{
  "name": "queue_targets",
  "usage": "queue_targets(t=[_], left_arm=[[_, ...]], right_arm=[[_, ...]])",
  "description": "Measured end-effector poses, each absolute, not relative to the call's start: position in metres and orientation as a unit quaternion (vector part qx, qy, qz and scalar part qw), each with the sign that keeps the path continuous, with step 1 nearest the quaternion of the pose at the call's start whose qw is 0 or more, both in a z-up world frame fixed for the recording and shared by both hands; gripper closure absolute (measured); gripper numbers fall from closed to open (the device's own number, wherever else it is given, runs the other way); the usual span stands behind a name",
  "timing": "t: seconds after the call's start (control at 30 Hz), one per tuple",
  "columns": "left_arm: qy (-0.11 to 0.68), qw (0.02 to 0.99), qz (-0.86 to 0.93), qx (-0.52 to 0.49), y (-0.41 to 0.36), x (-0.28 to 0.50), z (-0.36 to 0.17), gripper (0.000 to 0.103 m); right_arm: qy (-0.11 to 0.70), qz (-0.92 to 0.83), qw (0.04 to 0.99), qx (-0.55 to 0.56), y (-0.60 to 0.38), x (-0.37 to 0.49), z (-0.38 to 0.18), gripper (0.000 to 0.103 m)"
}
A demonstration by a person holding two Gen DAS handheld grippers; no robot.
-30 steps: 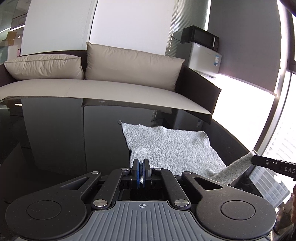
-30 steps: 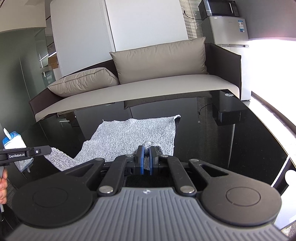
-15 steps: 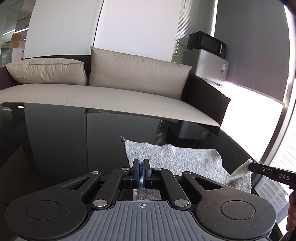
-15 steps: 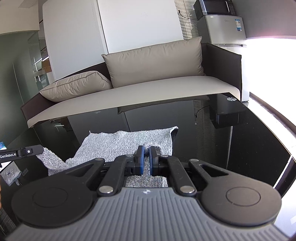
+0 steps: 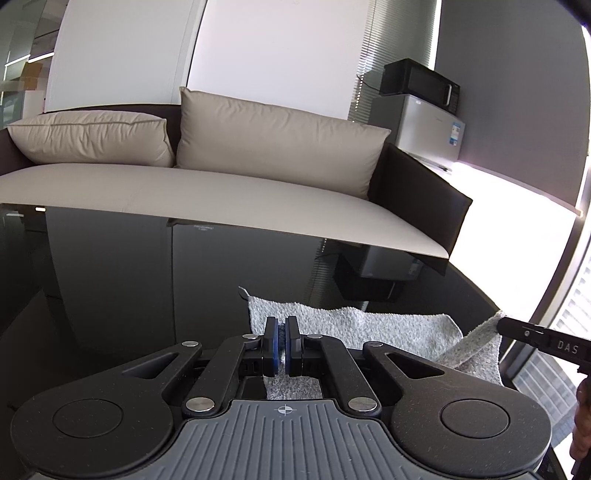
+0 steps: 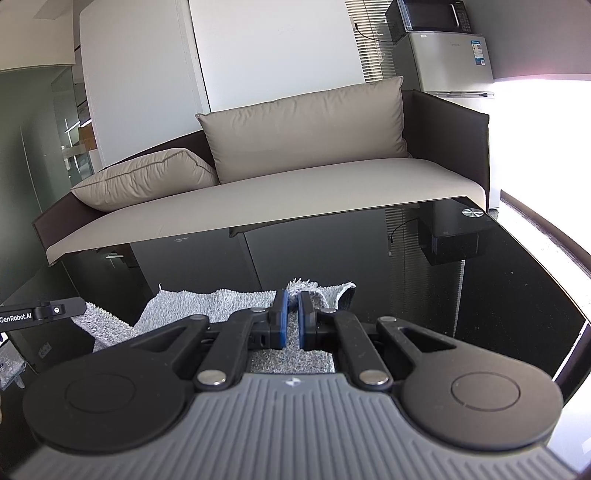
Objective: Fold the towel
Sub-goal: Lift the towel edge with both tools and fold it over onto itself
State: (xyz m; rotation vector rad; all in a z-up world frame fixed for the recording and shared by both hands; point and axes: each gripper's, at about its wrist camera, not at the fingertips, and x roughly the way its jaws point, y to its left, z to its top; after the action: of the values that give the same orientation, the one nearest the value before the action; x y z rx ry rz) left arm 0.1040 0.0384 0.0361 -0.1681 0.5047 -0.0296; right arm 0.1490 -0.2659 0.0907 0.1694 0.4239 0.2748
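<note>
A grey terry towel (image 5: 369,328) lies on the black glossy table (image 5: 147,295). My left gripper (image 5: 281,332) is shut on the towel's near left corner and holds it above the far part. My right gripper (image 6: 291,306) is shut on the near right corner of the towel (image 6: 221,306), also lifted. The right gripper's finger (image 5: 535,338) shows at the right edge of the left wrist view with towel hanging from it. The left gripper's finger (image 6: 40,312) shows at the left of the right wrist view. The towel's near half is carried over its far half.
A beige sofa (image 5: 221,192) with two cushions stands beyond the table's far edge. A small fridge (image 6: 447,62) with a microwave (image 6: 428,14) on it stands at the back right. A dark box (image 6: 450,243) shows through the glass. A bright window is at the right.
Both grippers have moved forward toward the far edge with the towel corners in them. Less of the flat towel shows ahead of the fingers now.
</note>
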Motion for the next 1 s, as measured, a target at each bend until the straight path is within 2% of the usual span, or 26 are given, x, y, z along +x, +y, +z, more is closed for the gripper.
queue_targets(t=[1.0], left_arm=[[0.272,0.958,0.003,-0.092,0.053,0.178,0.023,0.100]], right_arm=[[0.231,0.122,0.960,0.099,-0.260,0.214,0.080,0.097]])
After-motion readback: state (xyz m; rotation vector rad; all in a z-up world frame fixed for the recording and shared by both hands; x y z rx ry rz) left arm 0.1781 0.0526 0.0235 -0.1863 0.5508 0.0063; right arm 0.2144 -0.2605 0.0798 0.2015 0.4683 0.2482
